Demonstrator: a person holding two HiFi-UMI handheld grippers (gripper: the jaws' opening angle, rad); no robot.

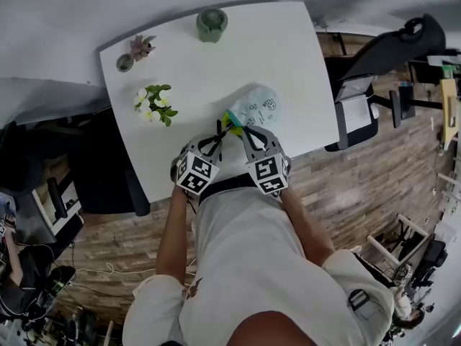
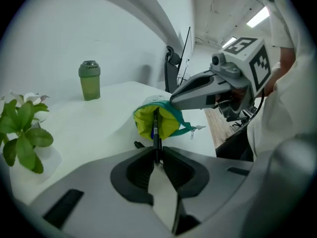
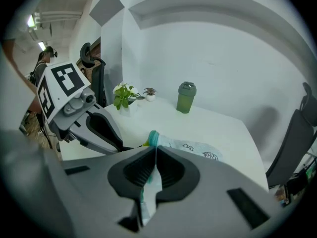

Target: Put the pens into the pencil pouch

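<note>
Left gripper (image 2: pixel 157 155) clamps a pen (image 2: pixel 156 130), tip in the pouch (image 2: pixel 169 122); right gripper (image 3: pixel 155 155) pinches its rim.

Pretty much nothing readable in this one. The closest thing is the pencil pouch (image 1: pixel 258 108). Its pale fabric has little dark printed doodles, maybe with some lettering beside them, but they're too small and soft to make out in any view. The left gripper (image 1: pixel 219 134) and the right gripper (image 1: pixel 240 130) each carry a cube with black-and-white square markers. Those are blocky coded patterns, not letters or numbers anyone could read off. The green bottle (image 1: pixel 212 24) at the far end of the table shows no legible label either.
</note>
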